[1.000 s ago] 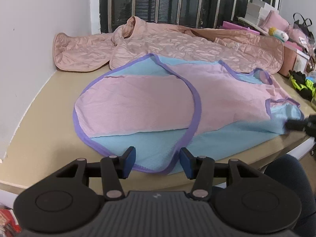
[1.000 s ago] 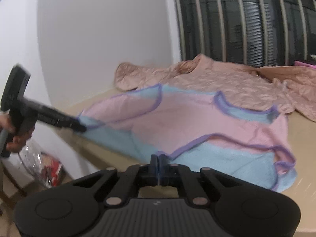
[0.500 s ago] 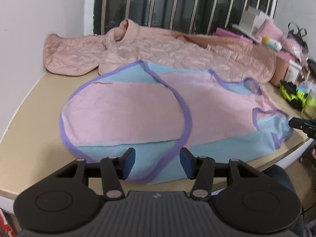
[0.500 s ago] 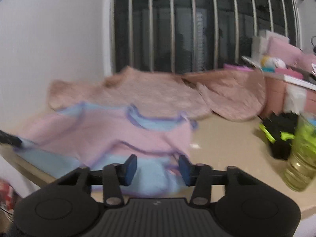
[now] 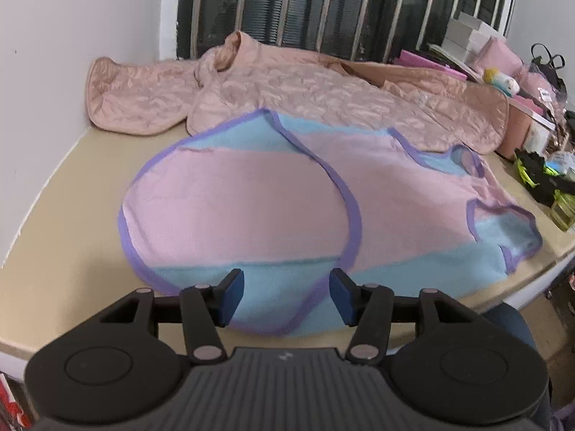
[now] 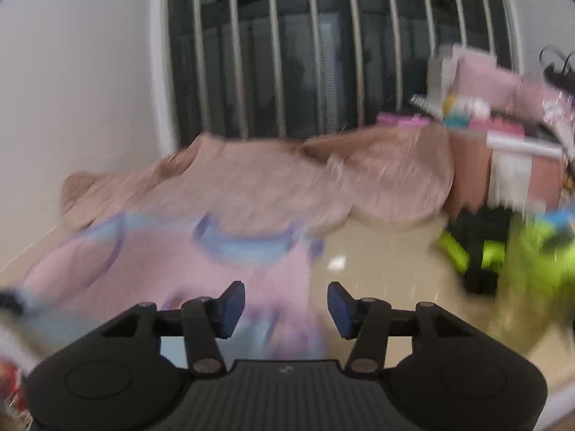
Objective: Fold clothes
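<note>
We hold our left gripper just above the near hem of a pink-and-blue garment spread flat on a beige table, its 2 blue pads parted and easing wider with nothing clamped between them; the cloth's purple-trimmed lower edge lies directly ahead of and beneath the fingertips. 1 rounded flap of the garment is folded over the rest, its purple border curving away from the tool toward the far side. Beyond it, farther from the left gripper and against the barred window, a quilted pink jacket lies crumpled. Our right gripper hovers over the garment's other end, its jaws opening and empty, the cloth lying loose below and ahead of the left pad while bare tabletop shows ahead of the right pad. That view is heavily blurred. To the right of the right gripper sit black-and-green items and pink boxes, details too smeared to tell.
</note>
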The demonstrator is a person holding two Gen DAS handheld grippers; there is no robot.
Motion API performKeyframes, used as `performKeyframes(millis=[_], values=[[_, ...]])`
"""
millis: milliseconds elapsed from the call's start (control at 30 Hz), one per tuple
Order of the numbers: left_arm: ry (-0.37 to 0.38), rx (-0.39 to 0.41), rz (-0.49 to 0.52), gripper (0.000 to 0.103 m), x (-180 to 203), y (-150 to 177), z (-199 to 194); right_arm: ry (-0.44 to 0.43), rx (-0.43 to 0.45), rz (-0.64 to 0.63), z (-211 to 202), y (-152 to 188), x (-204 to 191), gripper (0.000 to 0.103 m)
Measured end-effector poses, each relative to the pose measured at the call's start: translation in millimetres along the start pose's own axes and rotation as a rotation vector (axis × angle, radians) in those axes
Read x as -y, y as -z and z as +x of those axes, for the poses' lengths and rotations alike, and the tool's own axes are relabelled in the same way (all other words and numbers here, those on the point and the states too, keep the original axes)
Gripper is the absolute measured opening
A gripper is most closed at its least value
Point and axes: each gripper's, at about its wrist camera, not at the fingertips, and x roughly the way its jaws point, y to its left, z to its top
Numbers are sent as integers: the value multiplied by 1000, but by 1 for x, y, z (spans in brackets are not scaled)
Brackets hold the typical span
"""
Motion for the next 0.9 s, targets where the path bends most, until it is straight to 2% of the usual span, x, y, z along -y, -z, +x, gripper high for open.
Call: performKeyframes(millis=[33, 100, 167, 267, 467, 500, 533, 600, 667, 800, 900], values=[[-6, -3, 0, 54, 0, -1, 2, -14, -25, -5, 20, -10, 4, 50], [-17, -8, 1, 54, -1, -2, 5, -59, -100, 4, 65, -29, 14, 39], [-28, -13, 1, 54, -1, -4, 8, -65, -174, 109, 104, -43, 29, 20], [-36, -27, -9, 53, -3, 0, 11, -46, -205, 197, 130, -50, 46, 16], [-40, -28, -5, 54, -5, 1, 13, -7, -272, 143, 155, -44, 40, 17], [-42, -28, -1, 54, -5, 1, 13, -3, -271, 124, 156, -43, 38, 14], [-44, -30, 4, 54, -4, 1, 13, 0, -268, 102, 156, -41, 35, 5], [-48, -30, 9, 54, -3, 1, 14, 6, -262, 58, 156, -39, 30, 4], [-47, -30, 5, 54, -4, 1, 14, 63, -223, 15, 155, -42, 31, 4], [-54, -27, 10, 54, -2, 1, 15, 31, -251, 25, 160, -44, 47, 6], [-57, -26, 9, 54, -2, 1, 15, 55, -230, 27, 136, -40, 45, 17]])
